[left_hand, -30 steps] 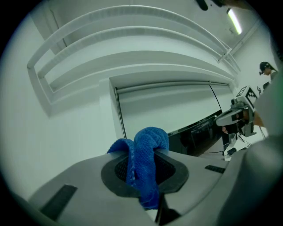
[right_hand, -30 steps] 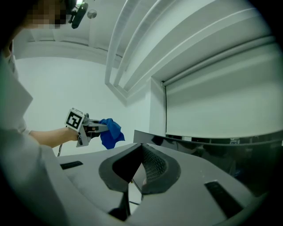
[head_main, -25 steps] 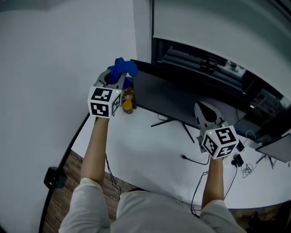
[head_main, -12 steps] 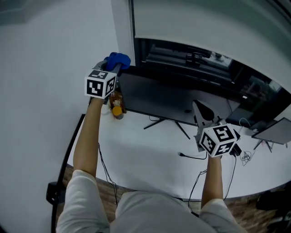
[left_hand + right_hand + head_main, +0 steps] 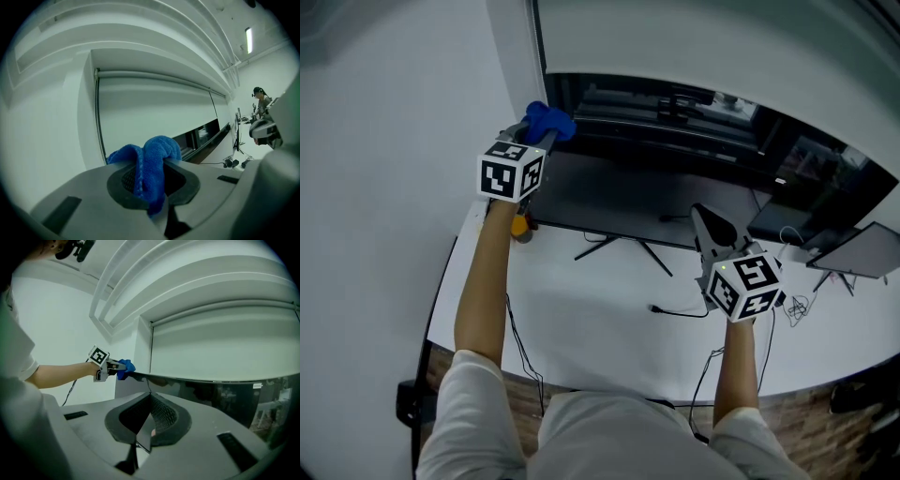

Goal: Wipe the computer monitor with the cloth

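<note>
Left hand-held gripper is clamping the blue cloth, holding it at the monitor's top-left corner. Right hand-held gripper is pinching the monitor's lower-right edge, jaws narrow on the thin panel. Monitor is standing on the white tabletop, cable lying near its stand

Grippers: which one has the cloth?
The left gripper: its jaws are shut on the blue cloth at the top left corner of the monitor. The right gripper clamps the monitor's lower edge, no cloth.
</note>
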The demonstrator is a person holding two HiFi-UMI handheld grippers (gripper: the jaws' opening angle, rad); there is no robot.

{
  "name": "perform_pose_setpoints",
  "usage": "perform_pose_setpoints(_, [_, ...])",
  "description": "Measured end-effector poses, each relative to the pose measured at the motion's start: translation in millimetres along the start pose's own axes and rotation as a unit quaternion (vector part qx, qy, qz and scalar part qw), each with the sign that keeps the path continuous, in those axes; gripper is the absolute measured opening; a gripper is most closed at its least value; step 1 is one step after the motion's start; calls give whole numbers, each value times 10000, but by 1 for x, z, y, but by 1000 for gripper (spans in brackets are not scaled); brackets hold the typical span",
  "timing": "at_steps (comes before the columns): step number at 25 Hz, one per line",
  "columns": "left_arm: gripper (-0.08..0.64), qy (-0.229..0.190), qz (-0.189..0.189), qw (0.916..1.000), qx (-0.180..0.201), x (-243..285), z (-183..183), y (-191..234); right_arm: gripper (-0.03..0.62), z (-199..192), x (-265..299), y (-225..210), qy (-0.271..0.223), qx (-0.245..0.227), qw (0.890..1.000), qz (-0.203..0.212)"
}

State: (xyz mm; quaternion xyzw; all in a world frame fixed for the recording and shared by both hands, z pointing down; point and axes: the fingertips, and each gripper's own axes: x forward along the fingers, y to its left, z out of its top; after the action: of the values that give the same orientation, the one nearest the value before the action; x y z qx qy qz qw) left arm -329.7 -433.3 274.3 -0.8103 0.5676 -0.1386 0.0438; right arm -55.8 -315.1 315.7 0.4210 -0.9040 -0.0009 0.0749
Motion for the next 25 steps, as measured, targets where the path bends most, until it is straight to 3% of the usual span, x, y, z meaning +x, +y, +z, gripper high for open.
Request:
perform_pose_setpoints(15, [57, -121, -862, 9959, 231, 76, 64, -201, 15, -21, -93, -113, 46, 63, 9992, -380])
perform_pose_setpoints(25, [57, -239, -1026, 9940, 275, 111, 92, -296, 15, -40, -138, -170, 82, 64, 9987, -493])
